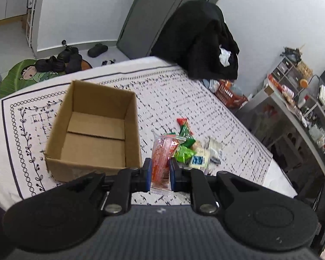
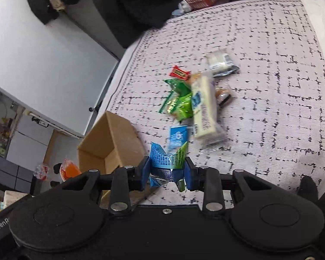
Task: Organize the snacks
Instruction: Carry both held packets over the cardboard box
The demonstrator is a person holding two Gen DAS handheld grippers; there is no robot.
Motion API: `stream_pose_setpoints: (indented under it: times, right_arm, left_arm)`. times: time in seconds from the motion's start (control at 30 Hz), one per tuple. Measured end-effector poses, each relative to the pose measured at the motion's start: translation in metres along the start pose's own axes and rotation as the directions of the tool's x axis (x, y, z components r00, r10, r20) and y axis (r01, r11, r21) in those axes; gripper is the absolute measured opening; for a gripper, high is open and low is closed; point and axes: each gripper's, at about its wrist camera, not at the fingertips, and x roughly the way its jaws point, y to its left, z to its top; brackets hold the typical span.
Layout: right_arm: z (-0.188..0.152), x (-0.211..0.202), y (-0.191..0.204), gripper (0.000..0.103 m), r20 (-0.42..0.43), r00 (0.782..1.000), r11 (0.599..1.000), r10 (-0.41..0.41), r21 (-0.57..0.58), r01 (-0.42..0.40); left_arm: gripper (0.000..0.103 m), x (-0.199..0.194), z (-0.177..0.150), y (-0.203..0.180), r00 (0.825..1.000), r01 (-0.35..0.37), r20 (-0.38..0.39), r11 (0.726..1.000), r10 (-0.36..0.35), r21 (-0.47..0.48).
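Two packets clamped: orange packet (image 1: 162, 162) in left gripper (image 1: 160, 173), blue packet (image 2: 165, 164) in right gripper (image 2: 166, 173).

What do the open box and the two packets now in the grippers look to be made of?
Box: plain brown cardboard, matte, with raw cut edges and a flap seam across its floor.
Orange packet in the left gripper: seemingly clear glossy plastic film, with glare and contents showing through.
Blue packet in the right gripper: thin printed film, possibly foil-lined; it crumples sharply and glints.
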Motion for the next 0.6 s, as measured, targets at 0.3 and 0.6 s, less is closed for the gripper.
stream_pose_setpoints:
  times: [0.3,0.6]
  right_arm:
    - [-0.005,-0.011,0.029,0.032,0.043,0.998,0.997,0.051,-0.061,-0.048]
    - [-0.004,-0.005,0.066,0.032,0.065,0.989,0.982,0.133,-0.141,-0.123]
  left_arm:
    - [0.016,-0.019,0.012,0.022,0.999,-0.001,0.045,0.999,0.003,-0.045]
    - [0.016,-0.026,0.024,0.048,0.997,-0.033,0.063,0.997,0.038,-0.076]
